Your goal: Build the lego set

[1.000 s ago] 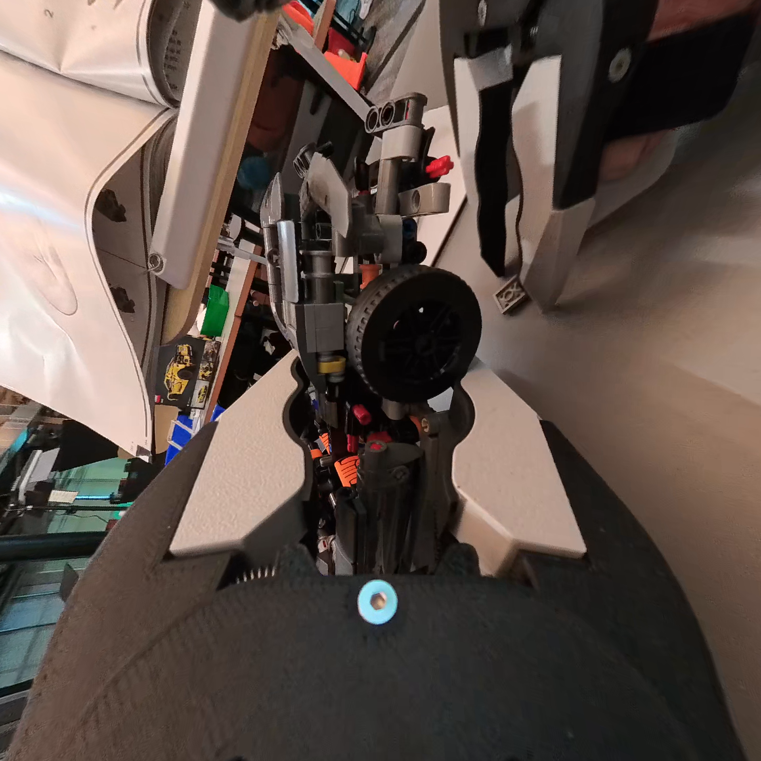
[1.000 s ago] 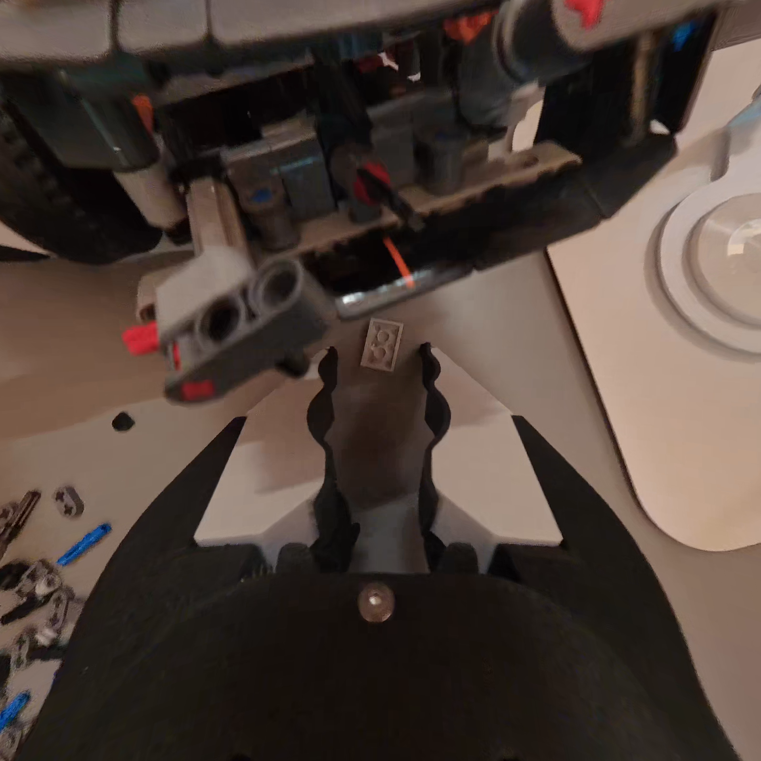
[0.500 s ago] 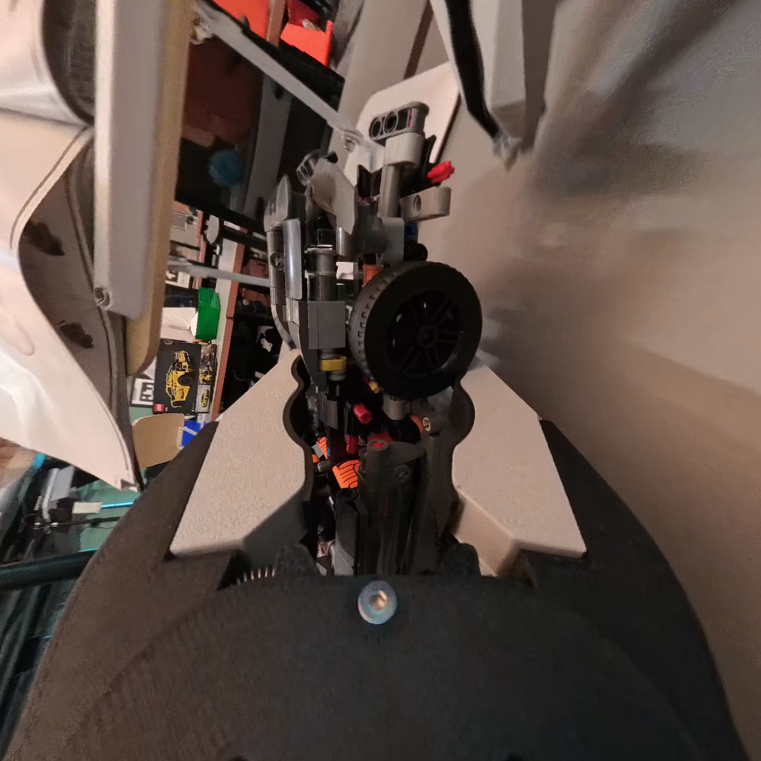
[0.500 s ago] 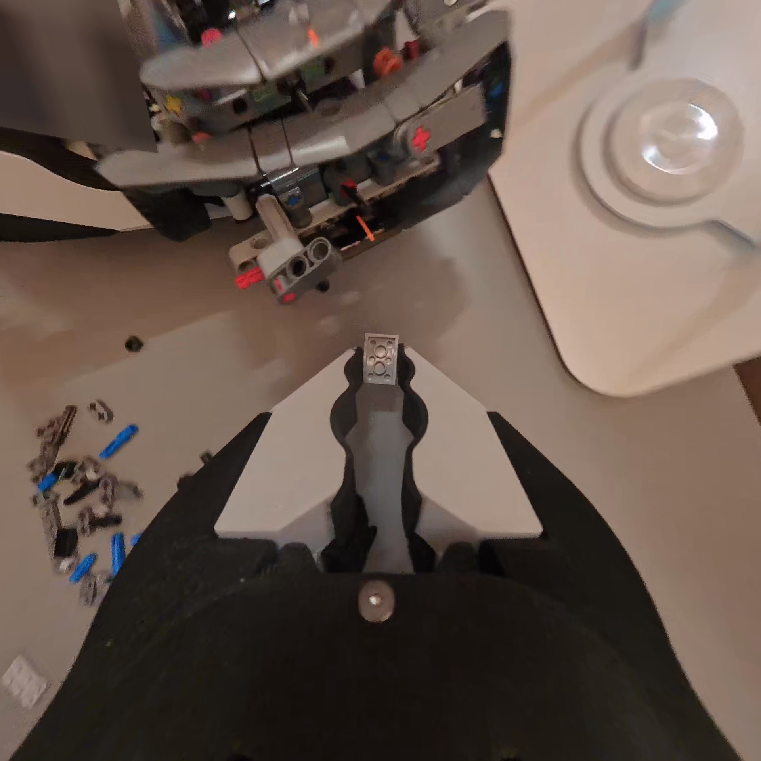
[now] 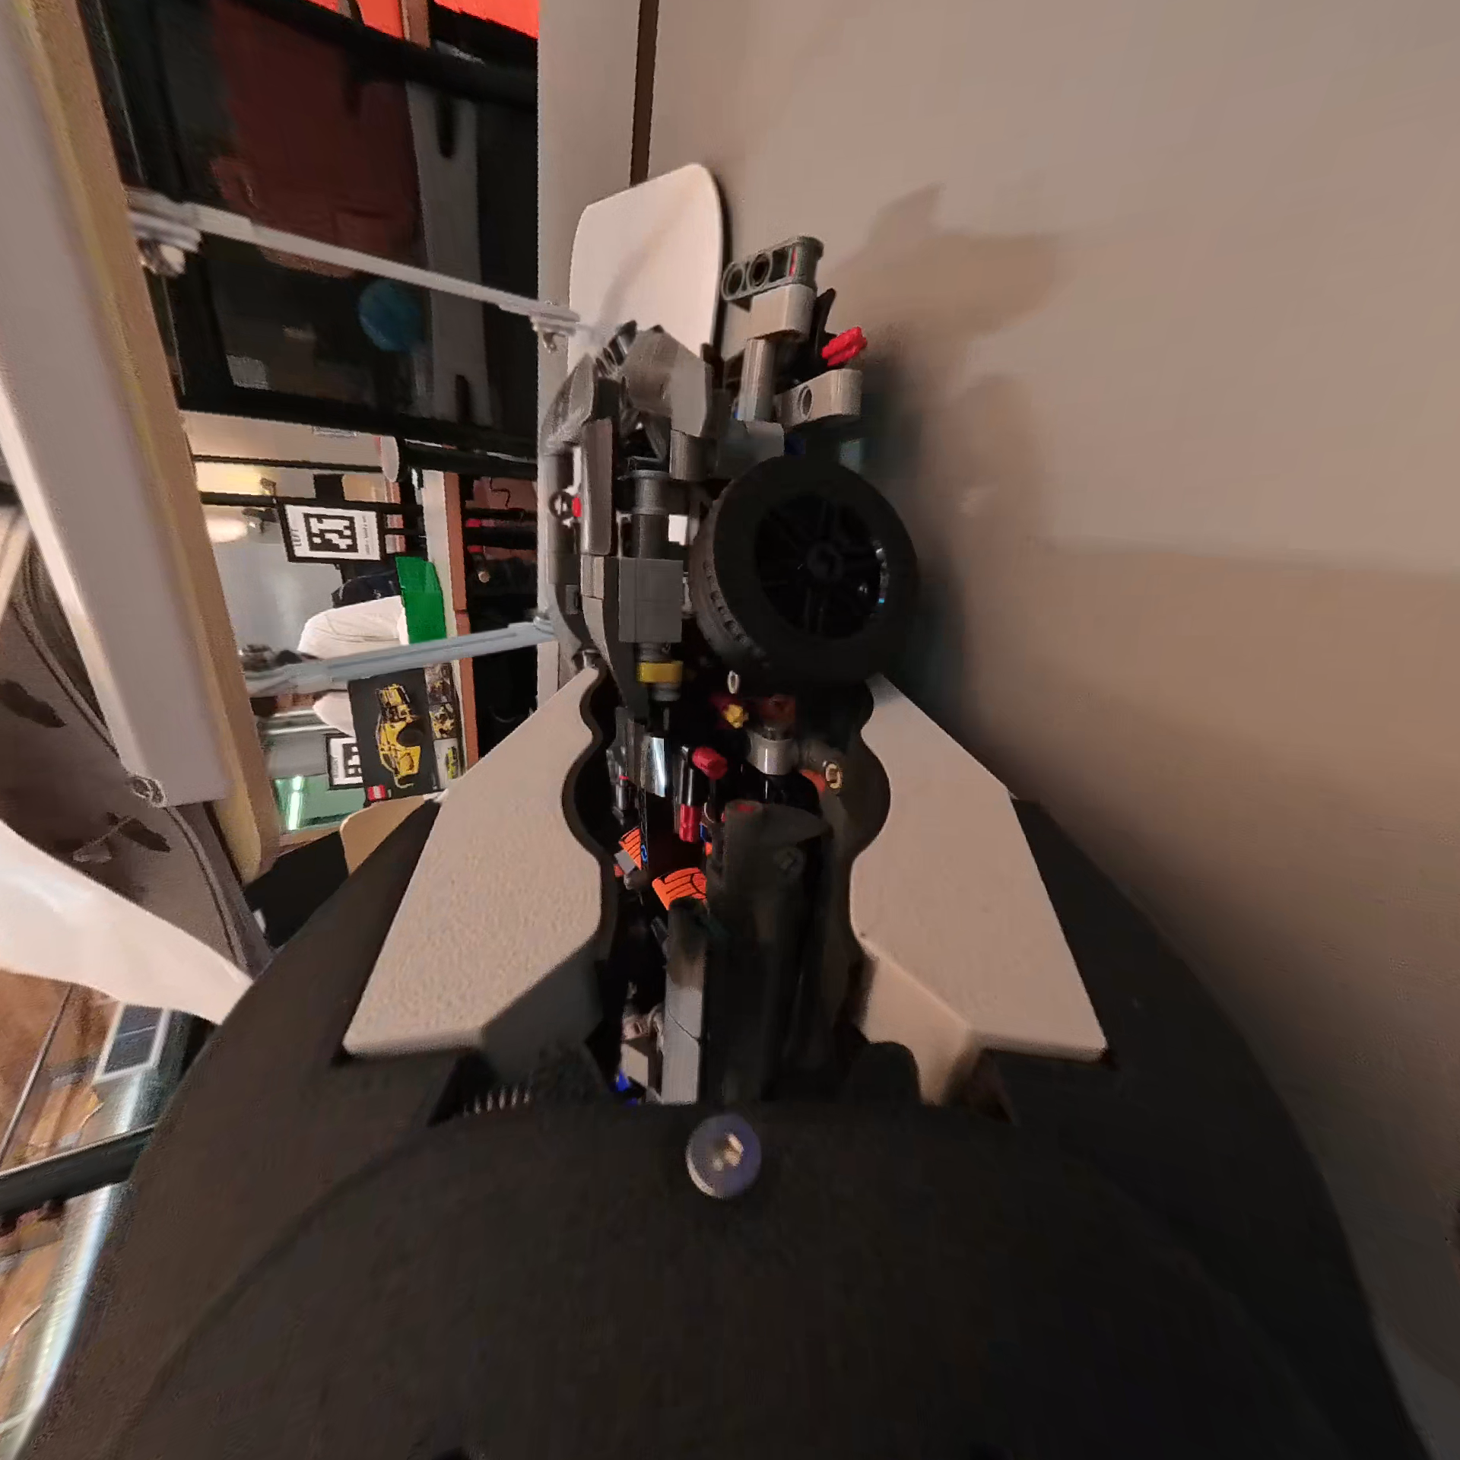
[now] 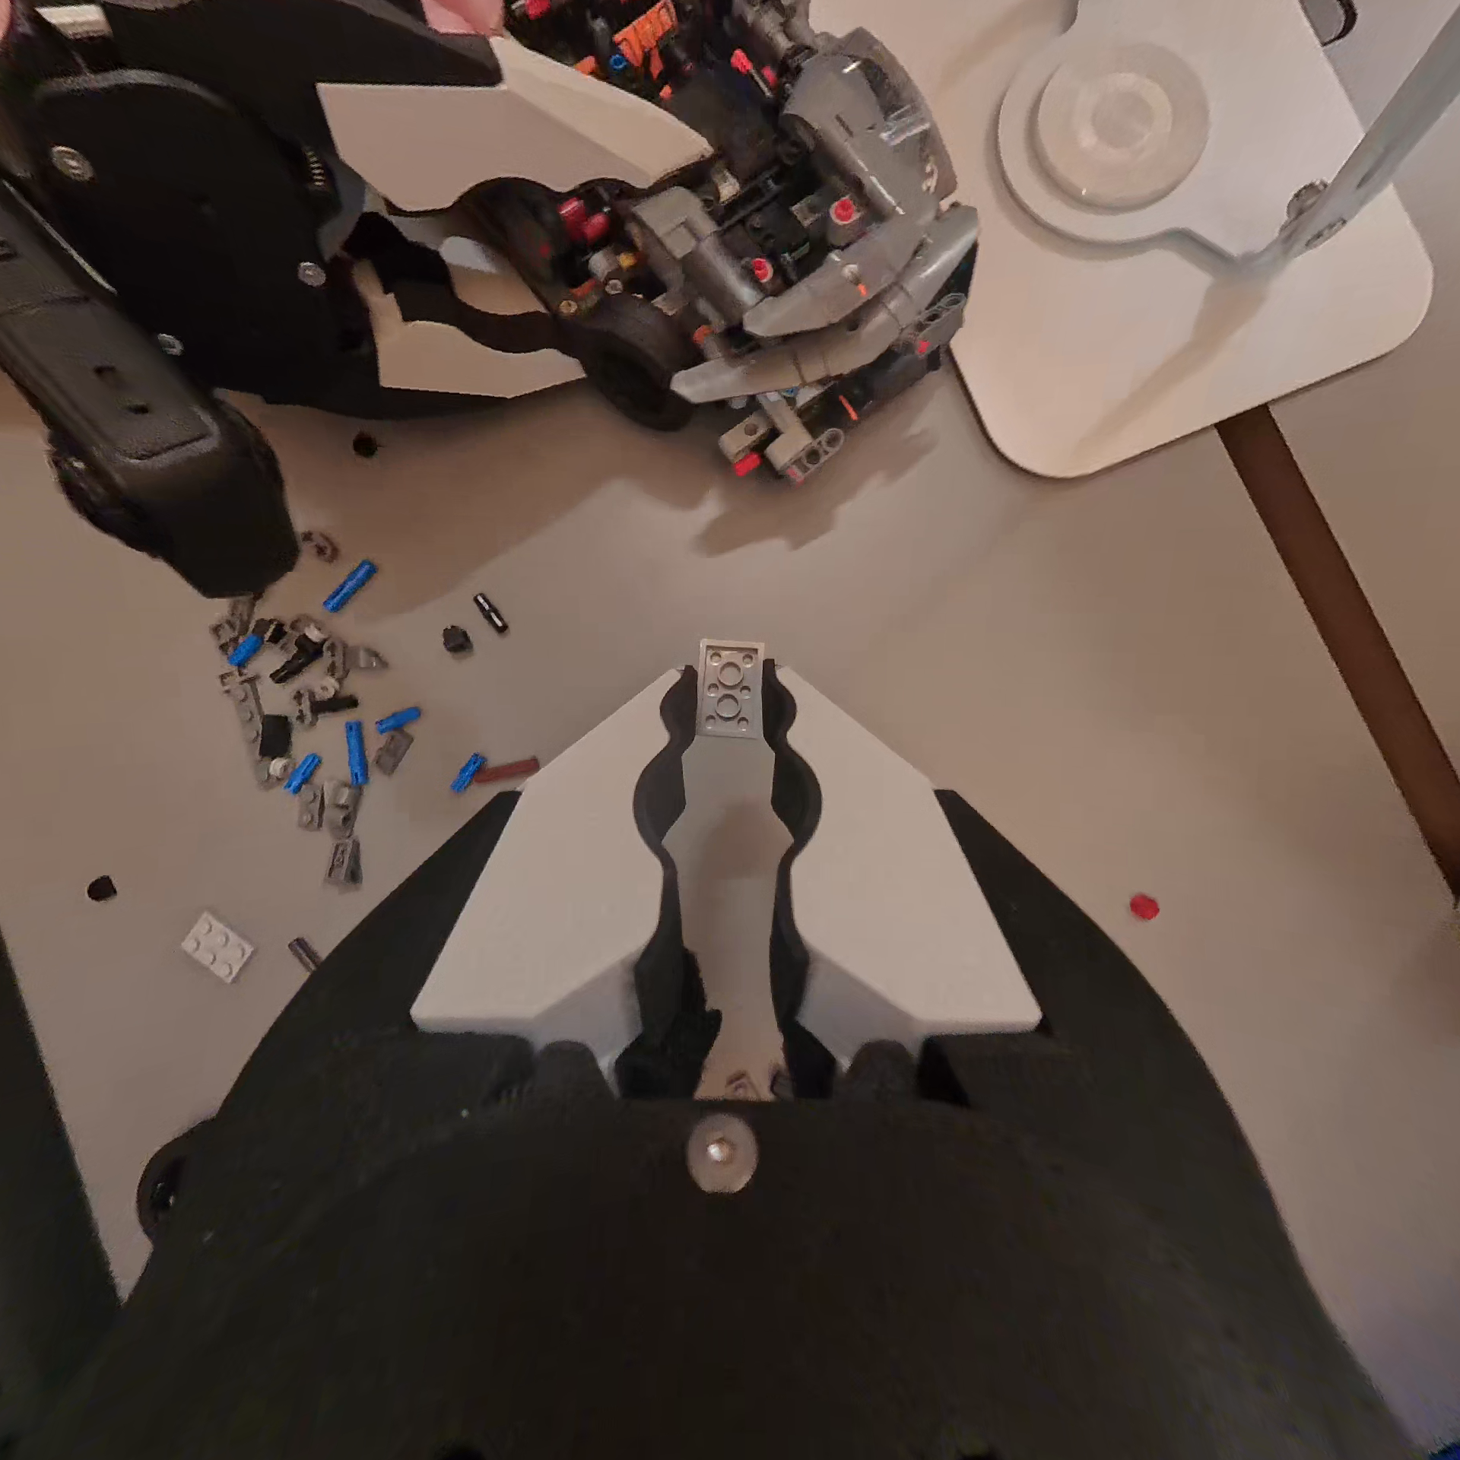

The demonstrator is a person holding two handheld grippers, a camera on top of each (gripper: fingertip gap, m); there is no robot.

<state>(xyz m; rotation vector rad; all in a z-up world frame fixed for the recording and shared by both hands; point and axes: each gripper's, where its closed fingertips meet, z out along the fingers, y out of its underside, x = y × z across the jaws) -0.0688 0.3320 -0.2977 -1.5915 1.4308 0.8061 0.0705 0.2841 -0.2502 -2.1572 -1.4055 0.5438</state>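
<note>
A grey and black lego car [image 5: 814,569] with a black wheel is gripped on its side in my left gripper [image 5: 735,687], which is shut on its body. In the right wrist view the car [image 6: 829,261] sits at the top, low over the grey table, with the left gripper [image 6: 632,261] clamped around it from the left. My right gripper [image 6: 731,671] is shut on a small light grey plate [image 6: 731,703], held at the fingertips with its underside facing the camera. It hangs above the table, well back from the car.
A pile of small blue, grey and black pieces [image 6: 308,711] lies left of the right gripper. A white plate [image 6: 217,946] and a red stud [image 6: 1143,906] lie apart. A white stand base [image 6: 1185,316] sits beside the car. The table edge [image 6: 1343,632] runs on the right. About 15 cm separates my left fingertips from my right.
My right gripper closed on the grey plate that lay on the table, lifted it and drew back from the car. The left gripper kept its hold on the car and swung a little.
</note>
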